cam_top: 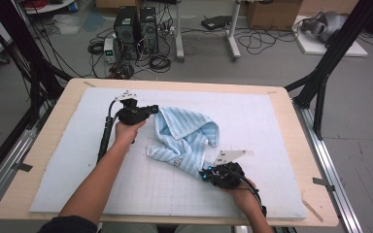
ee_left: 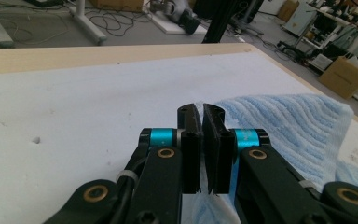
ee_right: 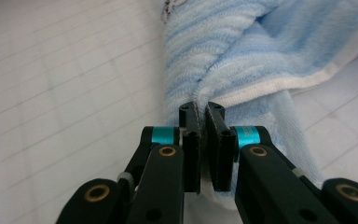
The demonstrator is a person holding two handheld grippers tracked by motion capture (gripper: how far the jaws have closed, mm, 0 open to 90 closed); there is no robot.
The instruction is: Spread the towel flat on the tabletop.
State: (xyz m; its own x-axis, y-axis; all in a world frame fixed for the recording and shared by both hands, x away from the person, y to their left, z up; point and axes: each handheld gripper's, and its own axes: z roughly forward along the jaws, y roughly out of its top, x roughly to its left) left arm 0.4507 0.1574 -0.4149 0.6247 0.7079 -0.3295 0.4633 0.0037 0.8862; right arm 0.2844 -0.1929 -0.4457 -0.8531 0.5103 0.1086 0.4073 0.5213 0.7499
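1. Jaws of the right gripper (ee_right: 203, 109) are pinched on a hemmed edge of the towel (ee_right: 242, 51); a thin fold of terry sits between the pads, seen plainly in the right gripper view.
2. Jaws of the left gripper (ee_left: 201, 112) are pressed nearly together too, and pale blue cloth shows low in the slit between them, so they appear to nip the towel's other end.
3. From above, the towel (cam_top: 184, 138) lies bunched between the two grippers, its long axis running on a slant from the left gripper (cam_top: 150, 109) toward the right gripper (cam_top: 206, 174), which sits closer to the near edge.
4. Each hand is at its own end of the cloth, so neither has to reach; the next move likely turns on drawing the two ends apart along that slant to stretch the towel flat.
5. Looks: light blue with fine white stripes, a white hem, looped pile, and a twisted, folded-over middle.
6. It rests on the white gridded mat (cam_top: 272, 126) covering the tabletop (cam_top: 43, 145), roughly mid-mat, a little toward the left edge.
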